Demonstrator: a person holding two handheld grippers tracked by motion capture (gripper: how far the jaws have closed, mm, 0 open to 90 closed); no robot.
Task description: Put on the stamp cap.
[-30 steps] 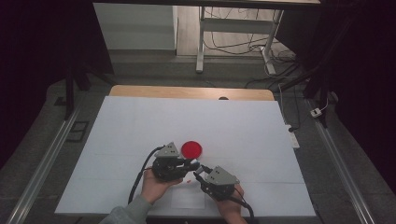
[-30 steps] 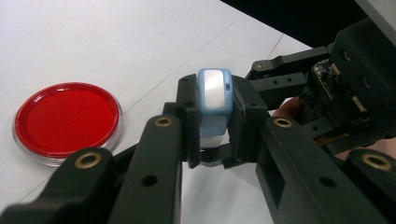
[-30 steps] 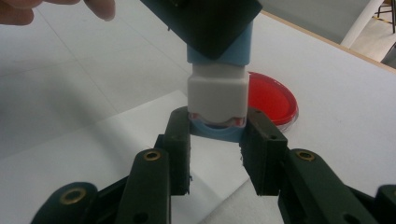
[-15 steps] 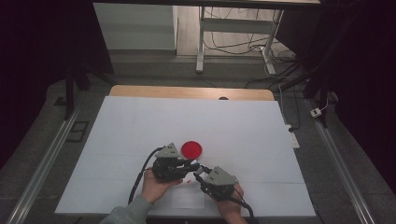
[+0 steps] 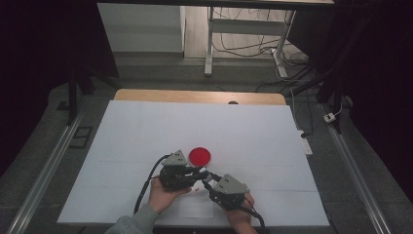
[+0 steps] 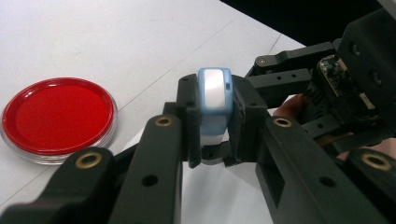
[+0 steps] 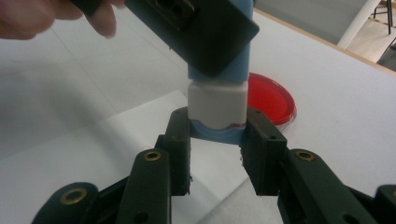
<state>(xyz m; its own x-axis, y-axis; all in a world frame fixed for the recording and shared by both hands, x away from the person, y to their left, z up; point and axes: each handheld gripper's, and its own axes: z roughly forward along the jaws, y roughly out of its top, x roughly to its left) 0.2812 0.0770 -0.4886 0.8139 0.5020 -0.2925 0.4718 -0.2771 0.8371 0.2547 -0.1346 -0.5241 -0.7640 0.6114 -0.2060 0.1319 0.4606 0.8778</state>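
Near the front edge of a white surface [image 5: 146, 126], seen from the high view, a person's two hands meet close together, each holding a black gripper. The left gripper [image 5: 197, 173] points toward the right gripper [image 5: 208, 181], and their tips nearly touch. A red round lidded dish [image 5: 200, 156] lies flat on the surface just beyond the left gripper.

In the left gripper view, the left gripper [image 6: 212, 126] has its jaws pinching a small blue and white block [image 6: 215, 105] from both sides. The block stands between the jaws, its pale face pointing up toward the camera. The red dish [image 6: 58, 119] lies to the left on the surface, apart from the jaws. The right gripper's black body [image 6: 336, 93] sits close behind and to the right of the block.

In the right gripper view, the right gripper [image 7: 217, 140] has its jaws closed on the lower blue end of the same block [image 7: 217, 105], one jaw on each side. The block rises upright from between them, with a white middle section and a blue upper part. The upper part is held by the left gripper, whose black jaw covers it from above. A hand [image 7: 51, 14] shows at the top left. The red dish [image 7: 273, 100] lies behind the block on the surface.
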